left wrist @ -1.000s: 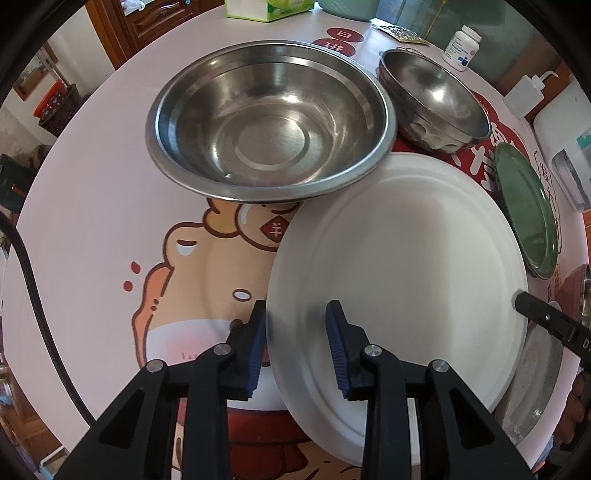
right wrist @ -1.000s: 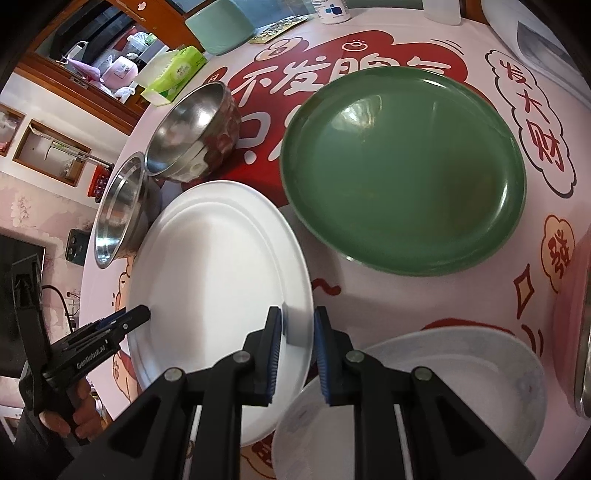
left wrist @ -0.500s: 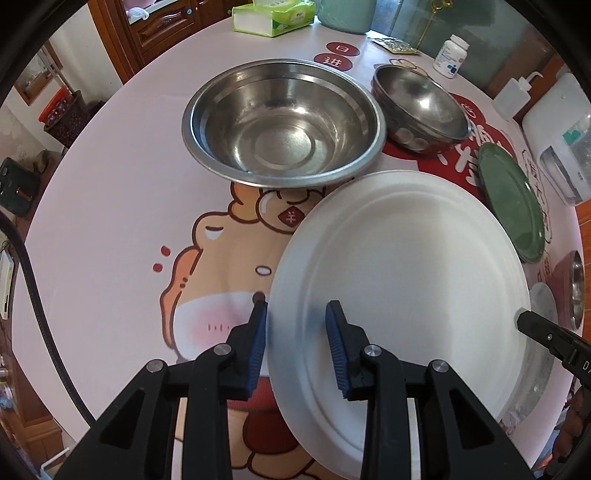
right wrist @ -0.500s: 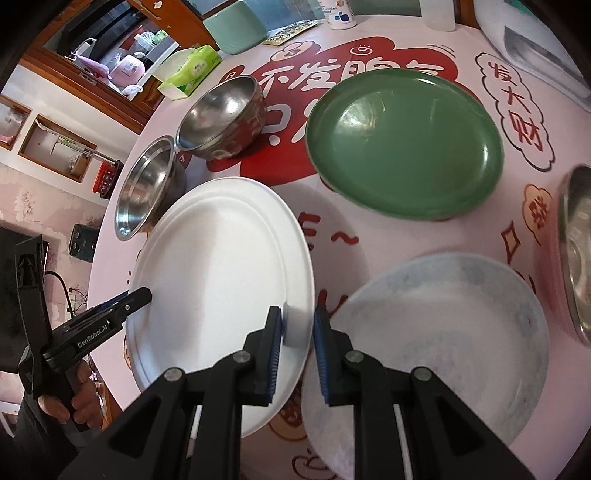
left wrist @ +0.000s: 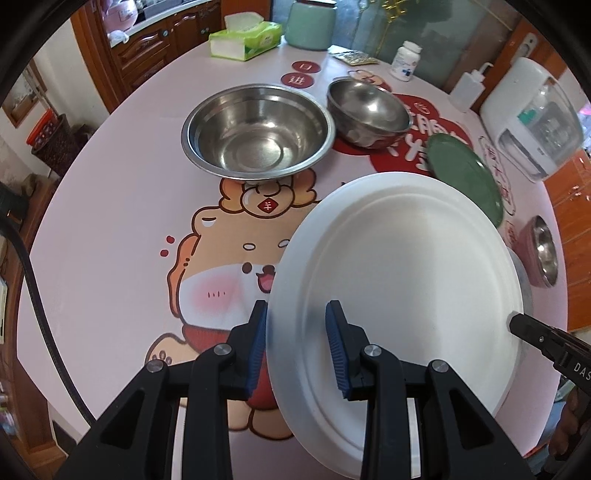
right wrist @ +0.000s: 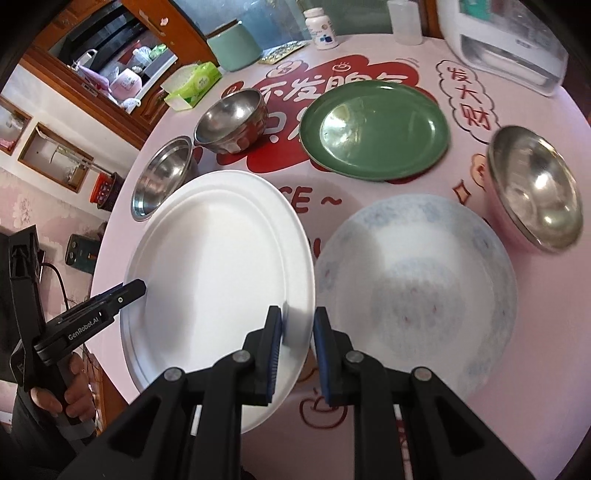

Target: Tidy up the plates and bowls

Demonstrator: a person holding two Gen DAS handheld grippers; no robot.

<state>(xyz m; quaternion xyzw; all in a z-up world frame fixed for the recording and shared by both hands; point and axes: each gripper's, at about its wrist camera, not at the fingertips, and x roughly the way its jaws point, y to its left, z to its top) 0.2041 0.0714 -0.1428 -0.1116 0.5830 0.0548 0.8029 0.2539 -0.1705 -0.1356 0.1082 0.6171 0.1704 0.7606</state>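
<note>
A big white oval plate [left wrist: 406,273] hangs tilted above the table, held from both sides. My left gripper [left wrist: 296,314] is shut on its near-left rim. My right gripper [right wrist: 297,314] is shut on the opposite rim, and its black tip [left wrist: 517,322] shows at the plate's right edge in the left wrist view. Just right of the white plate [right wrist: 214,266] a blue-patterned plate [right wrist: 417,280] lies on the table. Behind stand a green plate [right wrist: 373,129], a large steel bowl [left wrist: 258,136], a smaller steel bowl [left wrist: 369,110] and a pink steel-lined bowl [right wrist: 535,188].
The round table [left wrist: 110,206] has a pink cartoon cloth. At its far side are a tissue pack [left wrist: 243,38], a green jar [left wrist: 310,24], a pill bottle [left wrist: 406,61], a squeeze bottle [left wrist: 467,88] and a white appliance [left wrist: 532,118]. A hand [right wrist: 70,387] grips the left tool.
Both grippers have risen with the white plate, lifting it away from the large steel bowl. The table things look smaller, and the patterned plate and pink bowl have come into the right view.
</note>
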